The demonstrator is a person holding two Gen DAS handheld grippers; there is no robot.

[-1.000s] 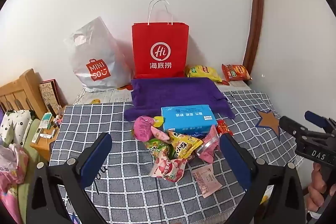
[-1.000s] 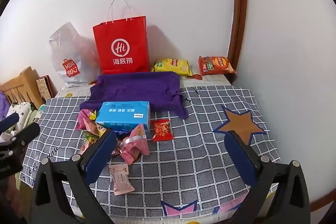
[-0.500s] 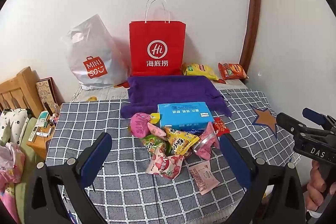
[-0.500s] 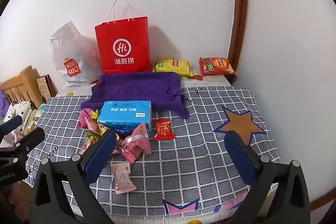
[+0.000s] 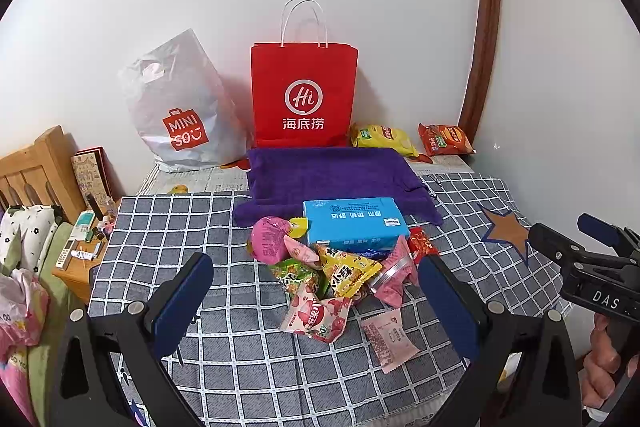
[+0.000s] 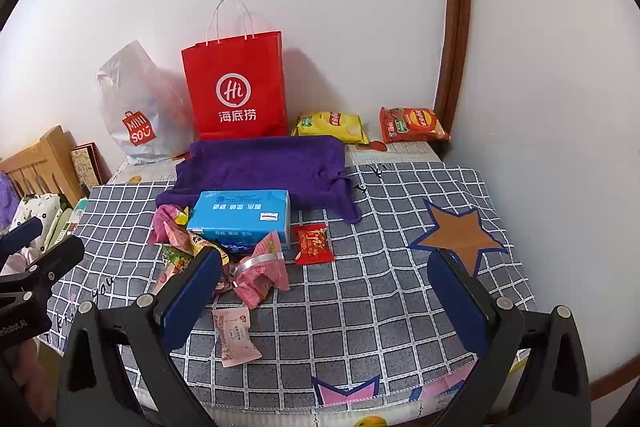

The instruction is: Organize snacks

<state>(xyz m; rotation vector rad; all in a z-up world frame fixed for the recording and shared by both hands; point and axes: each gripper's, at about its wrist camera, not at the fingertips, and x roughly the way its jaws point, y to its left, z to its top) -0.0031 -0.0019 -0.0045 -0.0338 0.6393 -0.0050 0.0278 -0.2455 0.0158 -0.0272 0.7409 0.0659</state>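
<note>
Snacks [image 5: 332, 267] lie heaped by the blue box [image 5: 354, 225] — nothing sorted yet; left gripper [image 5: 316, 303] and right gripper [image 6: 324, 299] both gape, holding nothing.

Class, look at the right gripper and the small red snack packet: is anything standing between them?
Nothing visible does. The right gripper is open, and only bare checked cloth lies before the small red snack packet.

Grey cloth with white grid lines [image 5: 240, 359] covers the table, brown star with blue outline [image 6: 460, 235] near its right edge. Purple fabric [image 5: 328, 175] at the back edge, plain. Red paper bag [image 5: 304, 95] with white logo. Silvery plastic bag [image 5: 180, 111] with red logo. Light-blue box [image 5: 354, 223]. Yellow chip packet [image 6: 330, 125] and orange-red chip packet [image 6: 412, 125] at the back right corner.
</note>
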